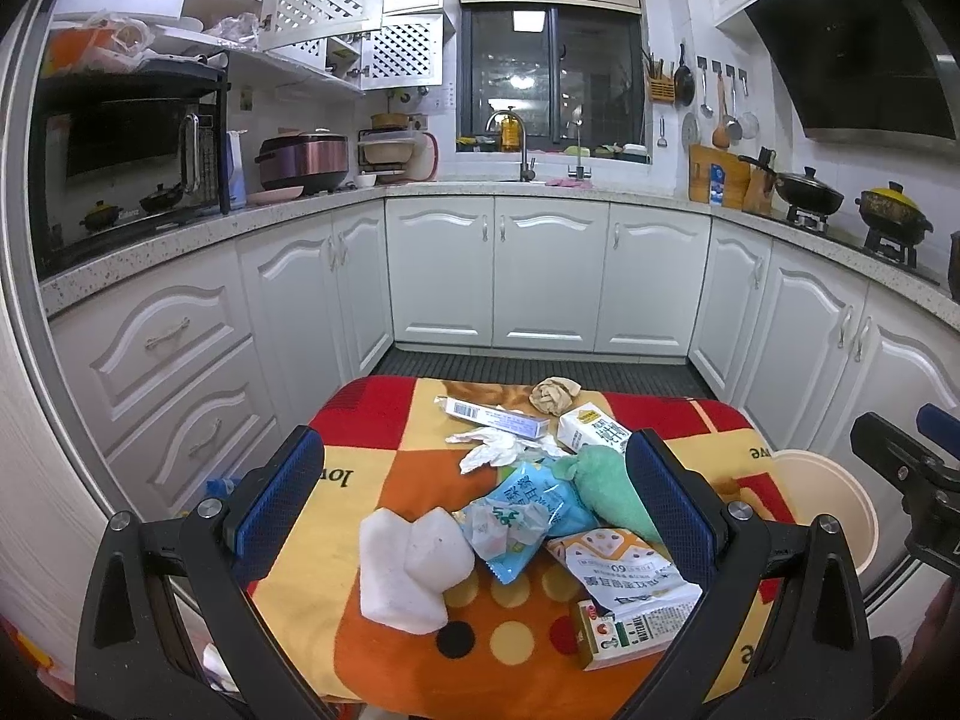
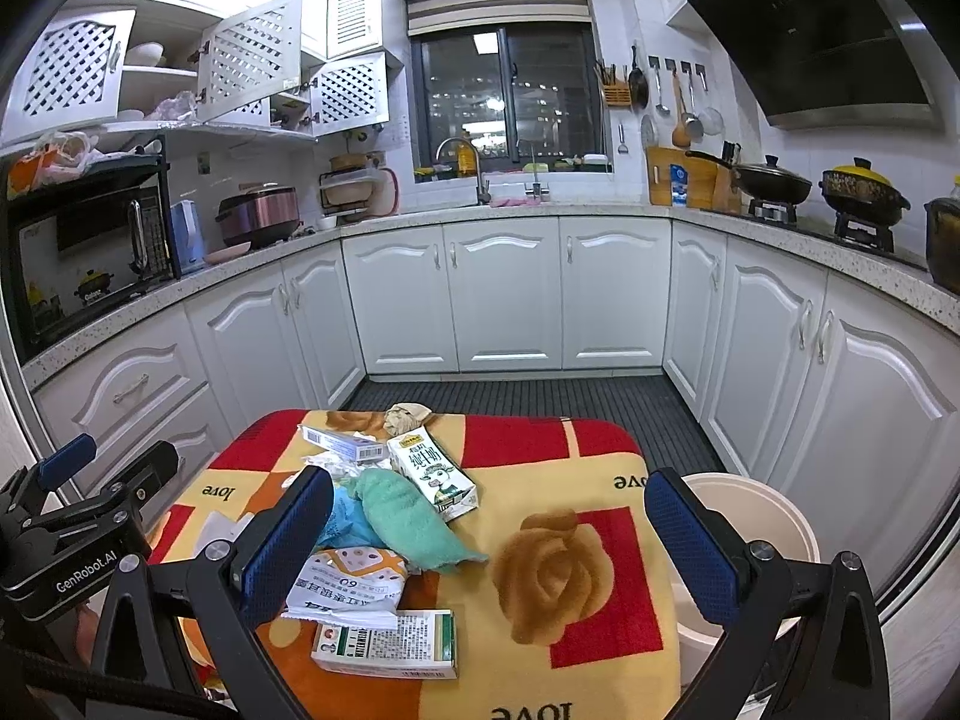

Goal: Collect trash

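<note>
Trash lies piled on a small table under a red, yellow and orange cloth [image 1: 372, 474]: white foam pieces [image 1: 408, 570], a blue packet [image 1: 522, 516], a green cloth [image 1: 606, 492], a white snack bag [image 1: 624, 570], a small medicine box [image 1: 624, 636], a milk carton [image 1: 591, 426], a long box [image 1: 492, 414], crumpled tissue [image 1: 498, 450] and a brown paper ball [image 1: 555, 393]. My left gripper [image 1: 474, 495] hovers open over the pile, holding nothing. My right gripper [image 2: 492, 543] is open above the cloth's rose pattern, right of the green cloth [image 2: 408, 516] and milk carton [image 2: 432, 471].
A white bucket [image 2: 750, 516] stands on the floor by the table's right edge, also the bucket [image 1: 822, 492] in the left wrist view. White kitchen cabinets [image 2: 510, 294] ring the dark floor mat [image 2: 540, 396]. Pots sit on the stove [image 2: 864, 192] at right.
</note>
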`<action>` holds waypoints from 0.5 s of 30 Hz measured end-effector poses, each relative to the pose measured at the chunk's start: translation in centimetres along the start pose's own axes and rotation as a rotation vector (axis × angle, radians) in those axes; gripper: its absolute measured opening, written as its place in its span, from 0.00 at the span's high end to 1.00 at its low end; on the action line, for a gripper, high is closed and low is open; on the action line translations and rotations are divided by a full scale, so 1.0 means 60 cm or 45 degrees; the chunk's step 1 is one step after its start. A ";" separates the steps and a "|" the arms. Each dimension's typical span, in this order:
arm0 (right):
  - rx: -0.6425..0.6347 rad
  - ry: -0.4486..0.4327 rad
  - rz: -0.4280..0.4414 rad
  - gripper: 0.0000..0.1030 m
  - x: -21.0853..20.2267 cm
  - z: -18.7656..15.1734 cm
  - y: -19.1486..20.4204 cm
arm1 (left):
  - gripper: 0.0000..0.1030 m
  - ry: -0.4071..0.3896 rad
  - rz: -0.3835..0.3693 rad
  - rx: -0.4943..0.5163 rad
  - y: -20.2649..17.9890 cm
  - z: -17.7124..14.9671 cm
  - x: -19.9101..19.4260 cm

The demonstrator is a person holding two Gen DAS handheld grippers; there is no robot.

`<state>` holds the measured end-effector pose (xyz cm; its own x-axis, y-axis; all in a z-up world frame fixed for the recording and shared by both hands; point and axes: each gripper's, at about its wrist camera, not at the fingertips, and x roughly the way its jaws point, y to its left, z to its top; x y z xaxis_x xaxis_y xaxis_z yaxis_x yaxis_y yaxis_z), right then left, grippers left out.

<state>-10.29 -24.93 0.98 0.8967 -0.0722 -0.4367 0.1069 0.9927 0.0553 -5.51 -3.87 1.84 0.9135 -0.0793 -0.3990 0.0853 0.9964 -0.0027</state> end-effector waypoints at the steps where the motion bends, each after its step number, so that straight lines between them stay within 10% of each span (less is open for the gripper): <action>1: -0.002 0.000 -0.002 0.00 0.000 0.000 0.001 | 0.02 -0.001 0.003 0.001 0.001 -0.002 0.000; 15: 0.006 0.010 -0.002 0.00 0.004 -0.005 -0.005 | 0.02 0.015 0.020 -0.005 0.004 -0.006 0.009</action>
<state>-10.24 -25.20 0.63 0.8932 -0.0727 -0.4438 0.1101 0.9922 0.0592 -5.13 -3.67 1.27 0.9098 -0.0631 -0.4101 0.0693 0.9976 0.0002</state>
